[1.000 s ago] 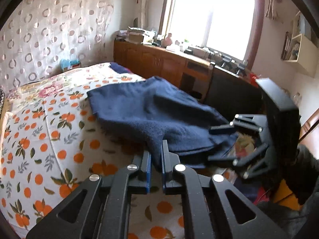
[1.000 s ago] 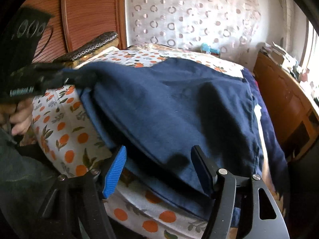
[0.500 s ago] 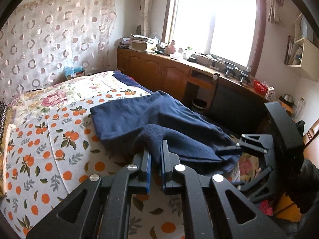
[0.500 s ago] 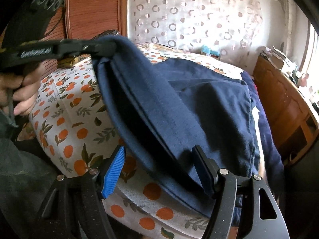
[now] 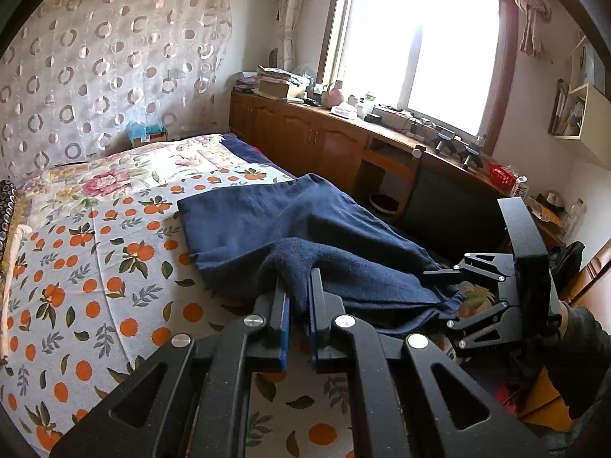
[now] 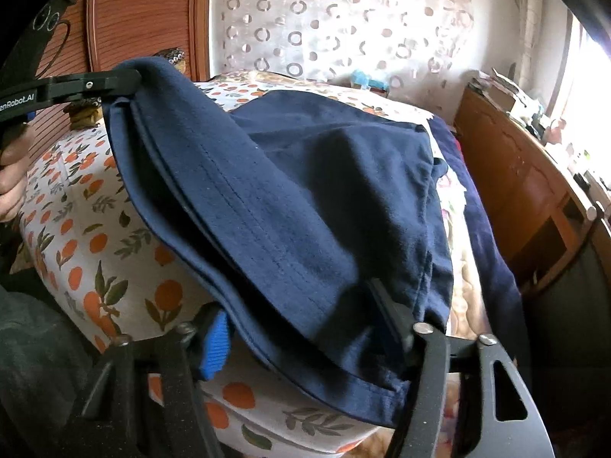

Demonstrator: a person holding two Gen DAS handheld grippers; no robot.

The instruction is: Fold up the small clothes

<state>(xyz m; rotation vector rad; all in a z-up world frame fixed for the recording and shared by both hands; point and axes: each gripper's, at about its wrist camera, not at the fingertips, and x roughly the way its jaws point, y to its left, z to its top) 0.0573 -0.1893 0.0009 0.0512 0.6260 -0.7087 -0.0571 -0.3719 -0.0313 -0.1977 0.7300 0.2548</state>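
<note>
At the far left of the bed sits a dark sequinned cushion (image 5: pixel 7 206) against the wooden headboard (image 6: pixel 141 19), and behind the bed hangs a sheer curtain (image 5: pixel 95 76) patterned with rings. The bedspread (image 5: pixel 76 267), white with oranges and green leaves, covers the near part of the mattress; a floral sheet lies farther back, with a blue tissue box (image 5: pixel 147 133) near the curtain.

On the right half of the bed lies the navy garment (image 5: pixel 267 221), its far part flat on the spread, its near edge raised off it. The left gripper (image 5: pixel 297 286) is pinched tight on a bunched corner of that cloth, its blue-padded fingers (image 5: pixel 283 313) almost together with the fabric squeezed between them. From the other side, the same gripper appears at the upper left, the cloth draped over its tip and the person's bare hand (image 6: pixel 11 175) on its handle.

Further right, the right gripper (image 6: pixel 301 316) stands wide, one blue pad (image 6: pixel 215 347) showing at the left, the other finger partly hidden under the garment's hem, which sags across the gap. In the left wrist view its tip meets the garment's near right corner.

Beyond it run low wooden cabinets (image 5: pixel 305 141) with a cluttered top under a bright window (image 5: pixel 420 38).
</note>
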